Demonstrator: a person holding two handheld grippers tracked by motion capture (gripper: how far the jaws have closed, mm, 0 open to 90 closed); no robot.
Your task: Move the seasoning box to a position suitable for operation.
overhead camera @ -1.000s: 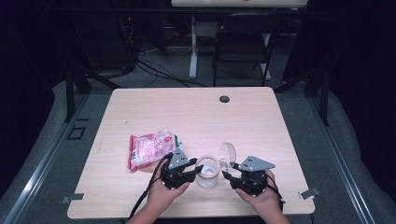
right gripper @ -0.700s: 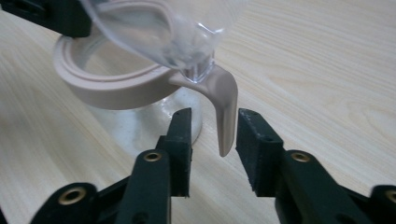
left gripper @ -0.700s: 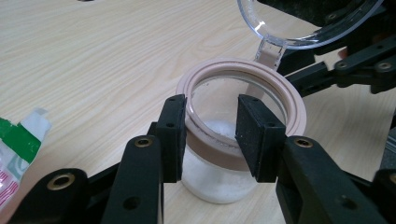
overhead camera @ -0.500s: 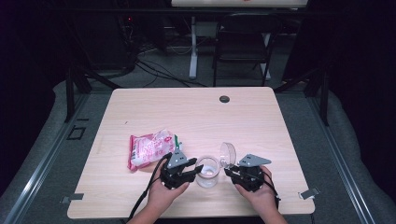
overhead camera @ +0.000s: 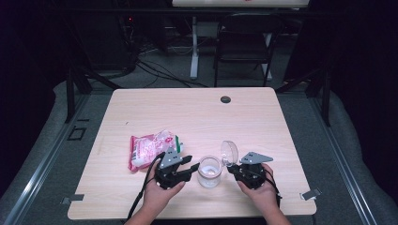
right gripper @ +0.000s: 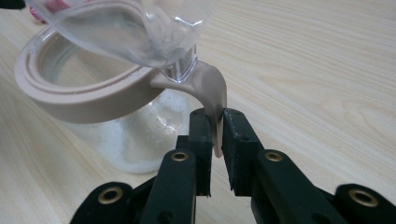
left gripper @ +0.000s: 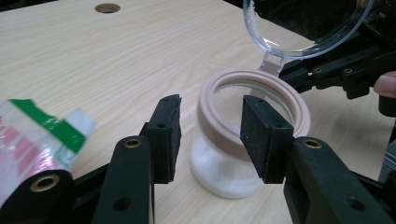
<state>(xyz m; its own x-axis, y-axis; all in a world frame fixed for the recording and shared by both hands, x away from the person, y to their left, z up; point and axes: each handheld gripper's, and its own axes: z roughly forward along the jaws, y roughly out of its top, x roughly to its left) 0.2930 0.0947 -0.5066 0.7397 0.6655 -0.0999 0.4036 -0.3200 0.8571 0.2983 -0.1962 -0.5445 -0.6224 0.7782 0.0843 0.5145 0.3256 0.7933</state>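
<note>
A clear jar (overhead camera: 209, 172) with a beige rim (left gripper: 299, 109) (right gripper: 84, 109) and white powder at its bottom stands near the table's front edge. Its clear lid (overhead camera: 229, 152) (left gripper: 303, 23) (right gripper: 121, 32) is flipped up on the right side. My right gripper (overhead camera: 231, 168) (right gripper: 217, 126) has just been closing and is shut on the beige tab (right gripper: 212, 91) that hangs below the lid's hinge. My left gripper (overhead camera: 191, 169) (left gripper: 210, 135) is open at the jar's left; its jaws have just been opening, and the pads stand just short of the jar.
A pink and white snack bag (overhead camera: 150, 147) (left gripper: 37, 140) with a green corner lies left of my left gripper. A round cable hole (overhead camera: 225, 99) (left gripper: 107, 8) sits at the table's far edge. A folding chair (overhead camera: 246, 42) stands beyond the table.
My right gripper has edged in toward the jar and a little down. The left hand, the jar, the raised lid and the bag stay where they were.
</note>
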